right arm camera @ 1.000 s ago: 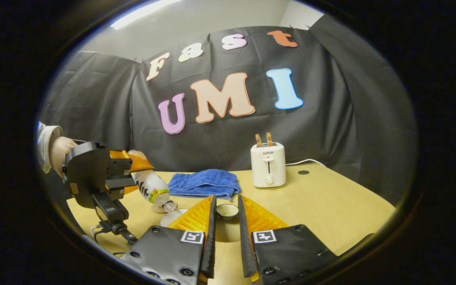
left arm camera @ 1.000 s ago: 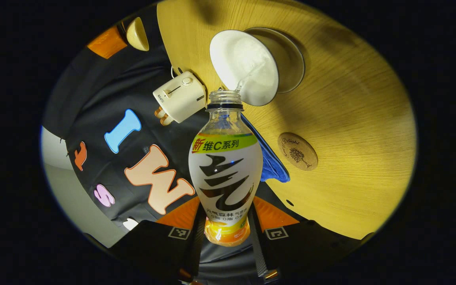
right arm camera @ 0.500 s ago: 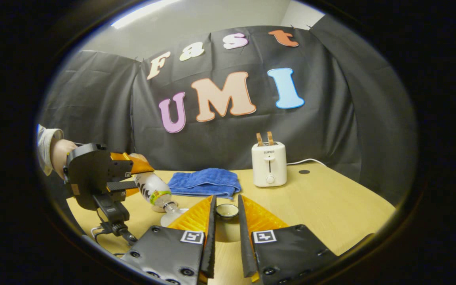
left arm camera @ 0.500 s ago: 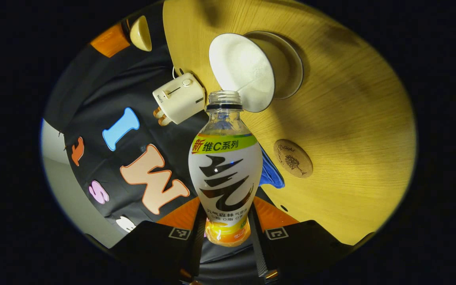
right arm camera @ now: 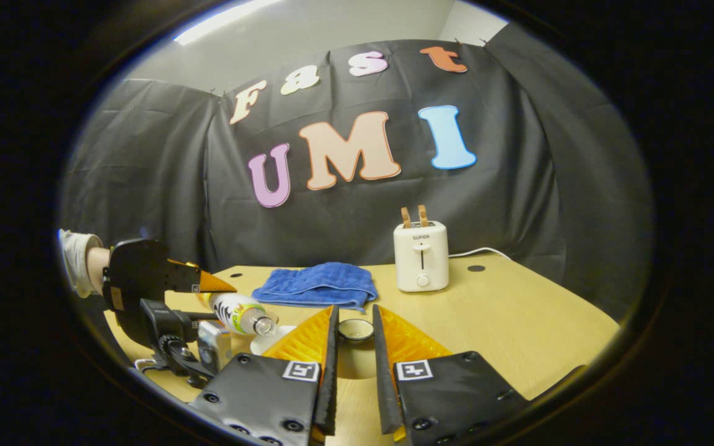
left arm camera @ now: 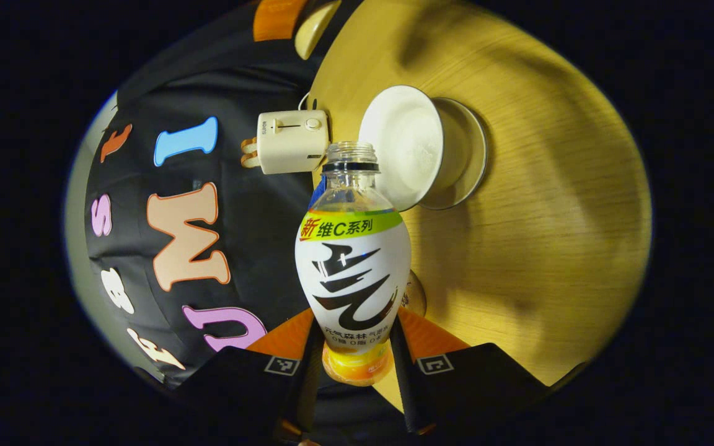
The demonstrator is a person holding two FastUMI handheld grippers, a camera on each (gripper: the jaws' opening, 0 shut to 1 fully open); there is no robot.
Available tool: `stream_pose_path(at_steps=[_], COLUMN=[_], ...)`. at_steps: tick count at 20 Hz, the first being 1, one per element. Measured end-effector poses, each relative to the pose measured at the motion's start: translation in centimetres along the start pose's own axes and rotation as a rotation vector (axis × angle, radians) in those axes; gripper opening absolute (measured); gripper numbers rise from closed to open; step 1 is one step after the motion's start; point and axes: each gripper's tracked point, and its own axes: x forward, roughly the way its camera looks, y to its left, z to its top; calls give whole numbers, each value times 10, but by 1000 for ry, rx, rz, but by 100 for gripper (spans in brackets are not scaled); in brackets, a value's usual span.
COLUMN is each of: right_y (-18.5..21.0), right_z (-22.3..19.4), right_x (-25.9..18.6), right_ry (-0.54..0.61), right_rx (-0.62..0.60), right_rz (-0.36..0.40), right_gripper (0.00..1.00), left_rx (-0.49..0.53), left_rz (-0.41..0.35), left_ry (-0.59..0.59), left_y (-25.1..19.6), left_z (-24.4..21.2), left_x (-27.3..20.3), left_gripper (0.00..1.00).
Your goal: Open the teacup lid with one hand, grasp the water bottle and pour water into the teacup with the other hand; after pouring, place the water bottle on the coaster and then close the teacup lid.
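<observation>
Two grippers are at work, and the risks sit mostly with the left one. The left gripper (left arm camera: 357, 365) is clamped on the lower body of the water bottle (left arm camera: 352, 272), both fingers pressing its sides, and the bottle lies nearly on its side with its uncapped mouth beside the rim of the teacup (left arm camera: 401, 145). In the right gripper view the bottle (right arm camera: 240, 311) hangs low over the tabletop (right arm camera: 506, 316) toward its left edge, neck pointing at the cup. No stream is visible at the mouth, so I judge the pour is finished or paused.

The right gripper (right arm camera: 354, 337) has its fingers close together about the small lid (right arm camera: 356, 329); the view doesn't let me tell whether both press on it.

What could go wrong: the bottle is open, so bringing it upright too slowly or swinging it sideways could spill water on the tabletop or on the blue towel (right arm camera: 318, 285) near the back edge. The grip is low on a rounded, smooth body, so the bottle may pivot or slip between the fingers. The coaster (left arm camera: 414, 296) is mostly hidden behind the bottle, which makes an off-centre set-down and a tip likely. The toaster (right arm camera: 420, 256) stands well apart.
</observation>
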Motion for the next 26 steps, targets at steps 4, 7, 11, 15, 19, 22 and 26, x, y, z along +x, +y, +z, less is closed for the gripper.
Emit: stream_pose_path(at_steps=[4,7,11,15,19,22,26], right_y=[1,4,9,15,20,21,25], right_z=[-2,-4,-6,-4,1,2,-1], right_x=[1,1,2,1,0,1,6], right_ry=[4,10,13,8,-6,-11,0], right_rx=[3,2,-3,1,-5,15,9], right_rz=[4,10,18,27,31,32,30], right_gripper=[30,30,30,29,30,31,29], left_rx=[-274,-490,-724,-952,-1134,-1231,-1318], left_rz=[-13,-8,-23,-27,-19,-8,10], left_ry=[-57,-106,-183,-270,-334,-377,-409], left_y=[-3,1,7,22,36,45,53], left_z=[-1,1,9,12,8,1,-4], left_x=[-8,-11,-10,-7,-2,5,21], left_gripper=[54,53,53,53,53,53,53])
